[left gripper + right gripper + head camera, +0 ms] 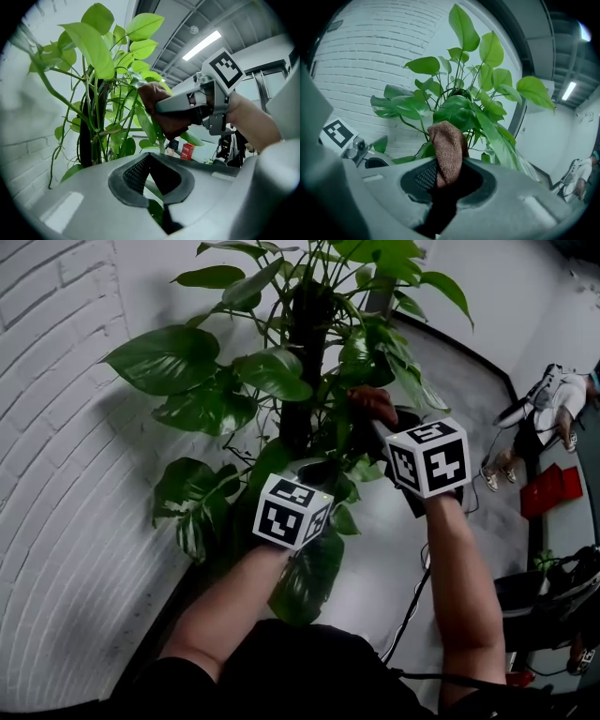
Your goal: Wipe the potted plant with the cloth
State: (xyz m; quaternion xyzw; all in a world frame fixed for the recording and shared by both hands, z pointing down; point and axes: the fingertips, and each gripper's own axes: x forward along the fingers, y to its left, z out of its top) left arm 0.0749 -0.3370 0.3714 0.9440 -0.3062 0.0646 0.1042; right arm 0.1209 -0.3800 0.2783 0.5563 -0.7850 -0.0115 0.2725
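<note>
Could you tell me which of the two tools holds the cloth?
The right tool, clamped on the brown cloth; the left tool pinches a leaf.

workspace or lab: white brick wall [56, 474], strip light [202, 44], floor cables [411, 607].

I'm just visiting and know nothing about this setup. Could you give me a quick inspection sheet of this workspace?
Surface: pale grey floor beneath the plant.
Job's things: leafy green plant, pot hidden by leaves; brown cloth.
Clutter: red flat object on the floor; dark equipment at right.
Grippers: left gripper shut on a leaf; right gripper shut on the cloth, held up at the foliage.
Cables: black cable runs along the floor.
Surroundings: white brick wall; a person stands at far right.
</note>
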